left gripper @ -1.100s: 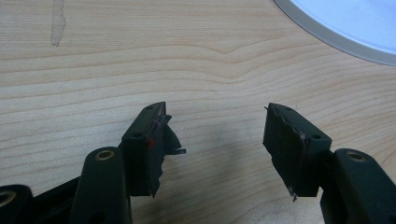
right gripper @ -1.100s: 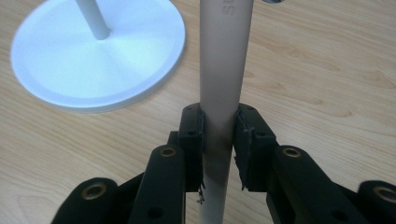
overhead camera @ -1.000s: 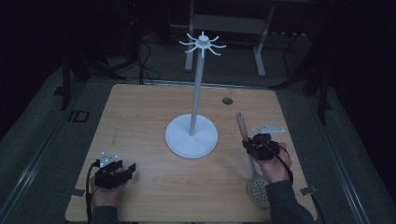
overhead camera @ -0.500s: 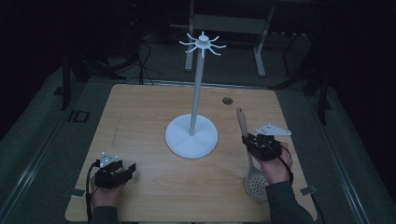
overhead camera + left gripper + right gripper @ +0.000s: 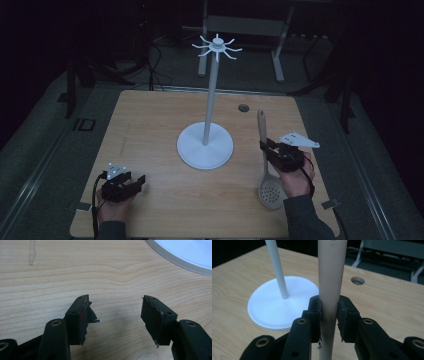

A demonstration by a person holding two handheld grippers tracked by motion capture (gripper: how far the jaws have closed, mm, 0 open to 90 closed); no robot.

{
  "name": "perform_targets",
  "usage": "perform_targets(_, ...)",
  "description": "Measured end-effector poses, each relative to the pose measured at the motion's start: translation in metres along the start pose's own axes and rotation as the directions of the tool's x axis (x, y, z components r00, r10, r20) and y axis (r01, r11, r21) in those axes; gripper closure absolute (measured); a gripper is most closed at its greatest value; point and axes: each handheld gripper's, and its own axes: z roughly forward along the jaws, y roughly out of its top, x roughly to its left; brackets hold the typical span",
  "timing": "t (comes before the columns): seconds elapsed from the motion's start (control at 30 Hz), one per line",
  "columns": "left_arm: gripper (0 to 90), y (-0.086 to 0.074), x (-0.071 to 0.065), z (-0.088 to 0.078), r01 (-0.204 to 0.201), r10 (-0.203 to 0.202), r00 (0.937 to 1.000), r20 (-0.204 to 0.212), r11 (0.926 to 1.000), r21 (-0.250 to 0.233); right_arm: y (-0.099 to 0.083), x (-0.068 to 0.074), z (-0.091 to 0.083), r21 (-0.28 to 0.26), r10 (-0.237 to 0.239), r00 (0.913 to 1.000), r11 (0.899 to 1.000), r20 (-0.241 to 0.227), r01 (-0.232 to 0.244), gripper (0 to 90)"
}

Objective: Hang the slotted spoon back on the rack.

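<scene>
Two letters, "SU", we read on the spoon (image 5: 329, 277) handle clamped by our right claw (image 5: 329, 315); our left claw (image 5: 116, 315) rests wide apart on the desk (image 5: 150, 120).

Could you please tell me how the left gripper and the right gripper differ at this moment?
The left gripper has its jaws spread wide with nothing between them, whereas the right gripper is closed on the handle of the slotted spoon. The left gripper sits near the table's front left corner, while the right gripper is to the right of the white stand. Both are black, hand-held and carry a grey plate.
</scene>
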Motion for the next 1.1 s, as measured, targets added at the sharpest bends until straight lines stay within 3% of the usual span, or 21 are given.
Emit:
perform_targets(0.33,40.5,0.0,0.0,0.0,0.001,-0.001,1.0,0.001,1.0,-0.003,0.006,0.009,-0.002,-0.066,-0.037,0.9991,0.997,-0.019,0.036,73.7)
perform_targets(1.1,40.5,0.0,0.0,0.0,0.003,-0.003,1.0,0.001,1.0,-0.003,0.025,0.027,-0.001,-0.125,-0.11,0.9926,0.987,-0.052,0.103,73.7)
